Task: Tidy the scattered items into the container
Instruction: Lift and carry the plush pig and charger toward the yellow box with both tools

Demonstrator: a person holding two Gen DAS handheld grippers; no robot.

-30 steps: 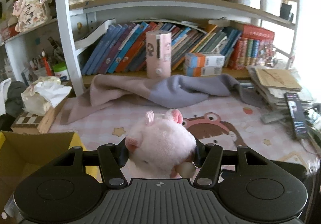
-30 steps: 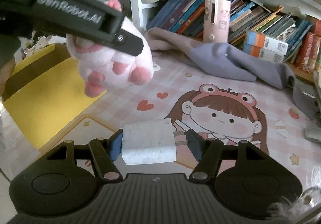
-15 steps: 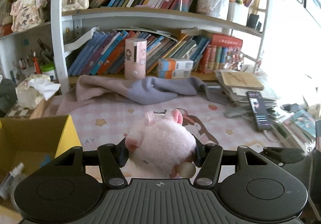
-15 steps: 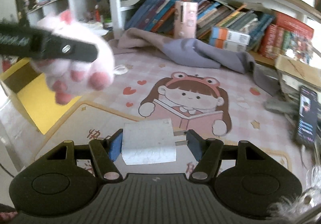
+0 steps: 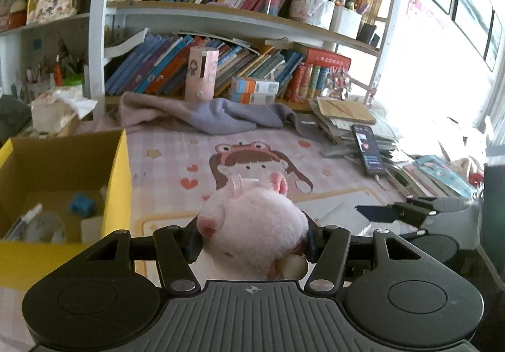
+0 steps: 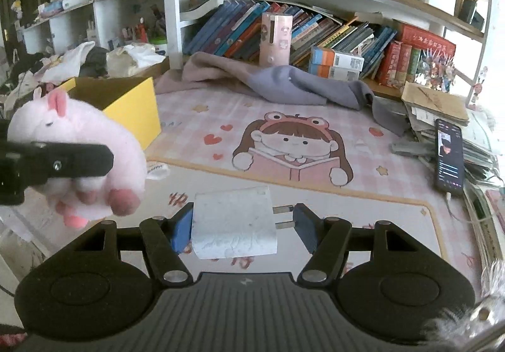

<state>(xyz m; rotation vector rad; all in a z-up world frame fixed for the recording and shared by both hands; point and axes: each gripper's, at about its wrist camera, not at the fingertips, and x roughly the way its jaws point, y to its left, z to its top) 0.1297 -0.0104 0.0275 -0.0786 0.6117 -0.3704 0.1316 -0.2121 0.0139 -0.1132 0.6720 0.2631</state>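
My left gripper (image 5: 252,241) is shut on a pink plush toy (image 5: 255,232) and holds it in the air above the desk mat; the toy also shows at the left of the right wrist view (image 6: 79,156). My right gripper (image 6: 243,225) is shut on a white charger plug (image 6: 233,222), prongs pointing right. The yellow cardboard box (image 5: 120,181) stands at the left, holding several small items, and also shows in the right wrist view (image 6: 135,112). The right gripper's fingers (image 5: 378,213) show at the right of the left wrist view.
A pink cartoon desk mat (image 6: 290,143) covers the desk. A grey-pink cloth (image 5: 205,115) lies at the back under the bookshelf (image 5: 221,20). A phone (image 5: 367,150) lies on stacked papers at right. A tissue box (image 5: 56,112) stands at back left.
Both grippers have pulled back and risen, still holding their items. The box's inside has come into the left wrist view, and the plush has shifted left in the right wrist view.
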